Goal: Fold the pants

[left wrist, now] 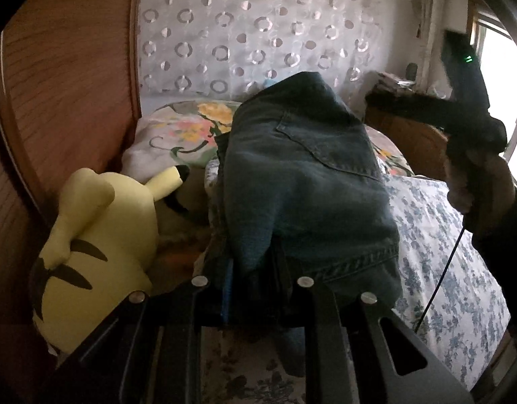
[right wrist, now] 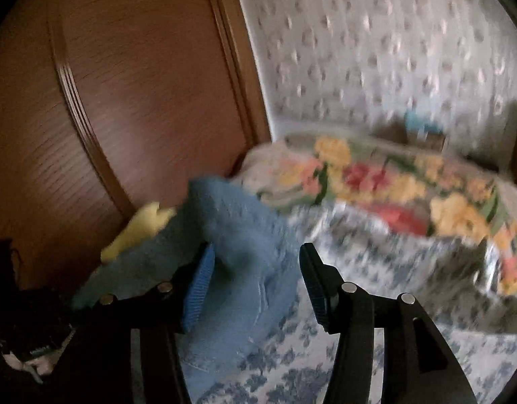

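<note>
Dark blue jeans (left wrist: pixel 302 175) hang in a bunched heap over the bed, back pocket and hem showing. My left gripper (left wrist: pixel 255 269) is shut on the lower fold of the denim, and the cloth hides its fingertips. In the right wrist view the same jeans (right wrist: pixel 238 235) look lighter blue and blurred. My right gripper (right wrist: pixel 258 249) stands open with that fold lying loose between its blue pads (right wrist: pixel 197 286). A hand (left wrist: pixel 477 181) holds the right tool's dark body (left wrist: pixel 463 70) at the far right.
A yellow plush toy (left wrist: pixel 100 235) lies left of the jeans against a wooden wardrobe (left wrist: pixel 66 84). The bed has a blue floral sheet (left wrist: pixel 443 235) and a bright flowered blanket (right wrist: pixel 409 188) at its head. A patterned curtain (left wrist: pixel 258 27) hangs behind.
</note>
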Motion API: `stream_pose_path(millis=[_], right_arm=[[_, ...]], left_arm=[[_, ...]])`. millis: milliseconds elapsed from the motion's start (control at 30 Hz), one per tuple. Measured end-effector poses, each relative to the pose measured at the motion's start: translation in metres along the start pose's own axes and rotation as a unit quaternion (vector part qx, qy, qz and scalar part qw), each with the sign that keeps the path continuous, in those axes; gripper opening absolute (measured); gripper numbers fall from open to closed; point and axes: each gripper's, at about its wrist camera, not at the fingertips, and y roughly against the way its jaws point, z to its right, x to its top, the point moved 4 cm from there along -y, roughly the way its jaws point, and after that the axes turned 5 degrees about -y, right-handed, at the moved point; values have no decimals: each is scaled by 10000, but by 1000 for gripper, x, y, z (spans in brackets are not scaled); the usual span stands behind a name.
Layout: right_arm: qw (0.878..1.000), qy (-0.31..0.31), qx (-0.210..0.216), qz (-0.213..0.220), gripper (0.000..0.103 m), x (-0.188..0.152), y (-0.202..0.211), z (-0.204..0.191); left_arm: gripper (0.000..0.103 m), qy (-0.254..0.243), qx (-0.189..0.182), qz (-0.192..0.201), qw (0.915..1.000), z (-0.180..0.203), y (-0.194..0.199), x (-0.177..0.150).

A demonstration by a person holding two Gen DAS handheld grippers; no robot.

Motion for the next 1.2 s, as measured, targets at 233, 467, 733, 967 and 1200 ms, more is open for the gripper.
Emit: stream_pose_path(millis=[233, 467, 733, 967, 1200], right_arm=[[9963, 685, -7, -510, 14, -22, -36, -42], [9960, -31, -119, -887, 7, -45, -39, -10], [9995, -36, -69, -292, 7, -60, 47, -22], [9998, 144, -51, 119, 8, -105, 130, -23], [9984, 257, -149, 482, 10, -145, 208, -31]], left_arm=[[19, 7, 100, -101, 9999, 1, -4, 0], [19, -8, 86, -4, 10000, 13, 10, 3], [46, -215, 373, 450, 9981, 36, 67, 13], [61, -537, 405, 694, 9953, 83, 107, 16], [91, -690, 237, 959, 9927, 136, 140, 12]])
